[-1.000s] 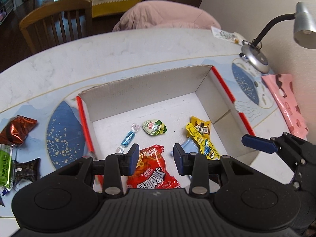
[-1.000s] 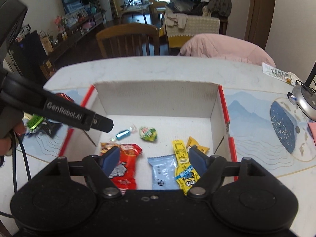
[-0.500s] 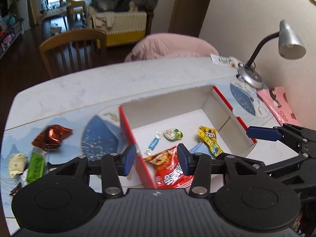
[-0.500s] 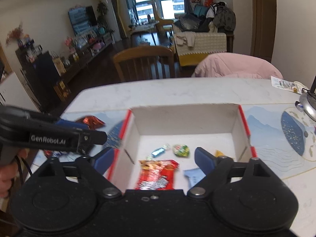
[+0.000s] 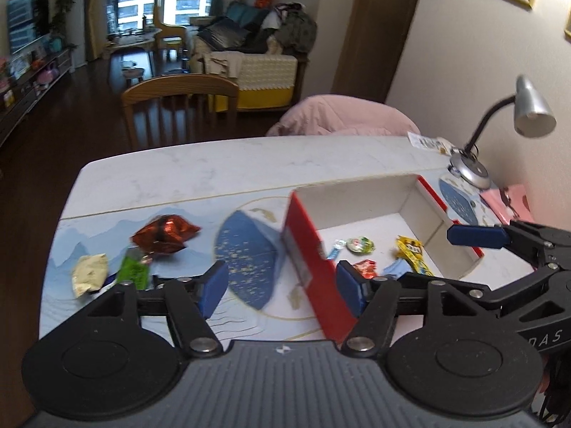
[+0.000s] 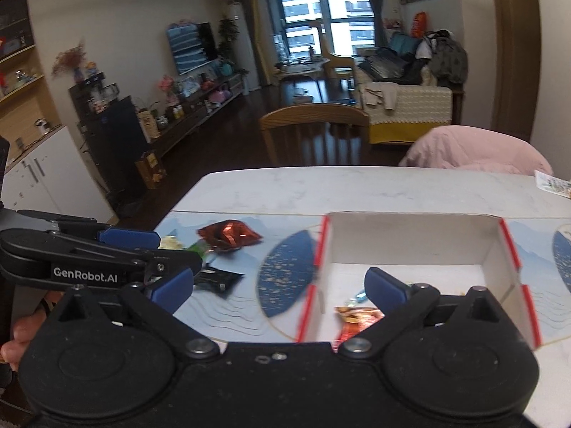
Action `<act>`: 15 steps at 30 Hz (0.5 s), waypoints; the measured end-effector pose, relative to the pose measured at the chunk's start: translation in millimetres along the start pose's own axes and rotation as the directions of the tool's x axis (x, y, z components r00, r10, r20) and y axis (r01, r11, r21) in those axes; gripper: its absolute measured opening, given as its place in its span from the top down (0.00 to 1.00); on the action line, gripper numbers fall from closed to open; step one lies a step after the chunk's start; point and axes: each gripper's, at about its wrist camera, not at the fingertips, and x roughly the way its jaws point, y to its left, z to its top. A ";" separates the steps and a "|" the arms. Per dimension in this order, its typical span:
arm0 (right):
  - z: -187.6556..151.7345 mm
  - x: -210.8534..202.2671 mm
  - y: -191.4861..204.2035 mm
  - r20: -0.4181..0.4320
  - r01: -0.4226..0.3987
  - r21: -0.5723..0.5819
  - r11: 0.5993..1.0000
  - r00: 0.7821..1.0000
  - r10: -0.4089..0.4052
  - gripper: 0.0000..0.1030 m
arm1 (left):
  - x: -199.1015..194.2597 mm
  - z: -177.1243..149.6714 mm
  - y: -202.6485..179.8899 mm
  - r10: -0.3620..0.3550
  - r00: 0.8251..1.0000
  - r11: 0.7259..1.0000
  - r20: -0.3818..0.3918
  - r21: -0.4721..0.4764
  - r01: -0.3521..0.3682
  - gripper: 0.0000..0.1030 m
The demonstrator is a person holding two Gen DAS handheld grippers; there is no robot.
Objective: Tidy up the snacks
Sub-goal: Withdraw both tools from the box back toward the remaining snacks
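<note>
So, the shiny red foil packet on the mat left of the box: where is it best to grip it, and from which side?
Probably at a flat crimped end of the red foil packet, from above with jaws across it: its middle is puffed. The left gripper, empty and opening, is nearest.

Both grippers up, jaws opening, nothing held

Left gripper (image 5: 282, 285) tilted downward, blue pads (image 5: 213, 285) spreading w/ nothing between them. Right gripper (image 6: 278, 290) same deal, angled down, jaws going really wide and empty. Person's fingers (image 6: 18, 335) wrapped around the left gripper's handle, seen at the right cam's left edge.
</note>
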 end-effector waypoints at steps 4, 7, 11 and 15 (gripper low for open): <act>-2.3 6.7 18.3 0.008 -0.028 -0.013 1.000 1.000 0.028 0.00 | -14.8 -10.8 23.2 0.012 1.000 1.000 0.026 -0.017 -0.012 0.34; -3.8 10.8 32.5 0.023 -0.045 -0.026 0.999 0.999 0.046 0.00 | -26.0 -19.5 40.7 0.030 0.998 0.999 0.053 -0.021 -0.029 0.26; -6.1 21.7 48.7 0.036 -0.071 -0.038 0.997 0.997 0.073 0.00 | -35.2 -32.0 66.9 0.057 0.996 0.998 0.073 -0.026 -0.055 0.21; -9.0 39.1 66.8 0.006 -0.060 -0.100 0.993 0.998 0.061 0.00 | -35.3 -43.7 95.9 0.085 0.995 0.995 0.050 -0.053 -0.082 0.21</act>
